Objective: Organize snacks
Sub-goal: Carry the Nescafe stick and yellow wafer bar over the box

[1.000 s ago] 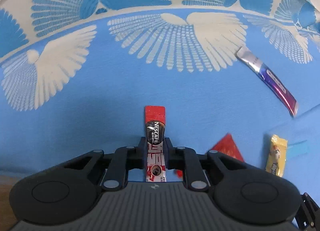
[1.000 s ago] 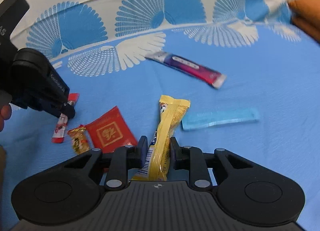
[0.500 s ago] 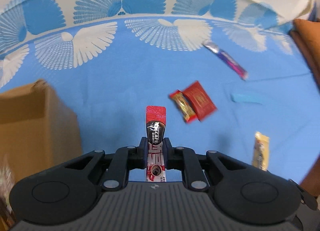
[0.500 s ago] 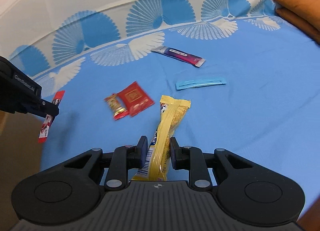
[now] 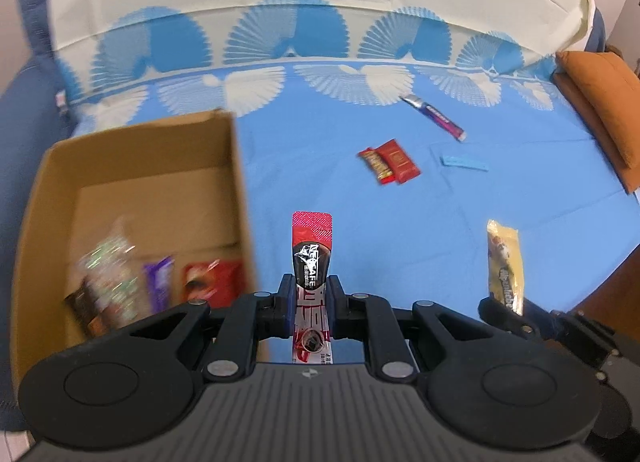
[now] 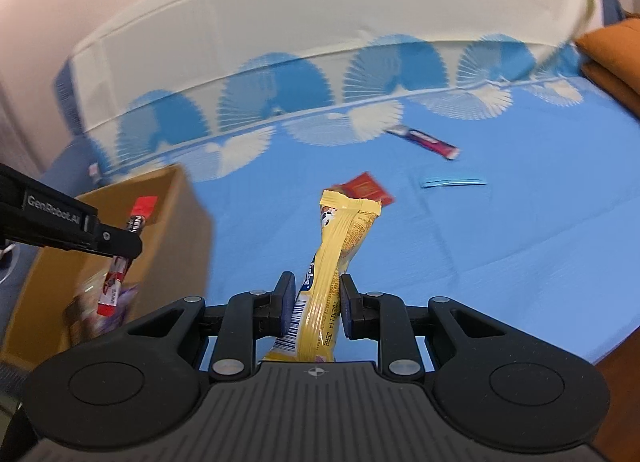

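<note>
moved: both hands up off sheet (image 5: 280, 190) toward box (image 5: 132, 190) | left gripper (image 5: 311, 294) clamps coffee stick (image 5: 312, 250) beside box | right gripper (image 6: 314, 302) clamps yellow bar (image 6: 340, 238) | step: carry | next: over box, release

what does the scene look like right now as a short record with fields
left gripper: shut on red coffee stick, near the box
right gripper: shut on yellow snack bar
cardboard box: open, several blurred packets inside
bedsheet: blue, fan pattern at far edge
left on sheet: purple stick, two red packets touching, pale blue strip
orange cushion: at the sheet's right edge
</note>
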`<move>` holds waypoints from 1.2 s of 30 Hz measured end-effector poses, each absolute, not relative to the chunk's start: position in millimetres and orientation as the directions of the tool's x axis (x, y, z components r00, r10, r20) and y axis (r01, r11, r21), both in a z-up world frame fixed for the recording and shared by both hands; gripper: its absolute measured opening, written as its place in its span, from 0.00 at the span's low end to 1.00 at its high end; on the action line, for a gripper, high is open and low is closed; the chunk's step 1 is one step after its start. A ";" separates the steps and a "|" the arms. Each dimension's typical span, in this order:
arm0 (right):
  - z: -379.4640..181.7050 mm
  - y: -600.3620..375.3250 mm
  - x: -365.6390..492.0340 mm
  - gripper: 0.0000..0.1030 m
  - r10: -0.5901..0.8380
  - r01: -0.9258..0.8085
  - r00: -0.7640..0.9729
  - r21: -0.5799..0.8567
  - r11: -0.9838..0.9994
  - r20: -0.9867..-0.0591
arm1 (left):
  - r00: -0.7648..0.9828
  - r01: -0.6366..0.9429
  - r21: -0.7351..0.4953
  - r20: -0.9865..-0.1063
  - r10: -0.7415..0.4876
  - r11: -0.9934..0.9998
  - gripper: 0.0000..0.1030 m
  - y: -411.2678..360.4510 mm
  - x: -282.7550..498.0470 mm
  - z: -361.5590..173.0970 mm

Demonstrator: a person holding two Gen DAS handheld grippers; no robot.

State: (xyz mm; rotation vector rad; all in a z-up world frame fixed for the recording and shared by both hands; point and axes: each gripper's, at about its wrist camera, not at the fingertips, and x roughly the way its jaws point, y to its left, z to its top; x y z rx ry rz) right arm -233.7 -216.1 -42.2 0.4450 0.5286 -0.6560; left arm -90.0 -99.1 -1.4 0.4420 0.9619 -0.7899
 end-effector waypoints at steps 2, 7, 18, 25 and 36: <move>-35.1 -196.1 -237.5 0.25 -0.433 0.644 0.687 0.213 0.734 -0.584 | 0.360 0.747 0.017 -0.851 -0.382 0.665 0.16 -72.1 -98.4 2.2; -30.6 -142.9 -243.6 0.25 -0.371 0.569 0.721 0.195 0.799 -0.586 | 0.383 0.700 0.011 -0.850 -0.362 0.714 0.16 -5.2 -111.8 8.4; -25.4 -62.6 -234.3 0.25 -0.275 0.438 0.752 0.142 0.888 -0.599 | 0.435 0.616 -0.010 -0.829 -0.351 0.788 0.16 91.4 -128.5 15.1; -19.2 -41.1 -236.2 0.25 -0.284 0.419 0.755 0.101 0.903 -0.590 | 0.441 0.602 -0.037 -0.818 -0.370 0.798 0.16 114.6 -132.5 17.0; -18.3 -34.1 -233.8 0.25 -0.293 0.414 0.748 0.074 0.907 -0.595 | 0.440 0.600 -0.047 -0.814 -0.379 0.798 0.16 115.9 -133.5 17.0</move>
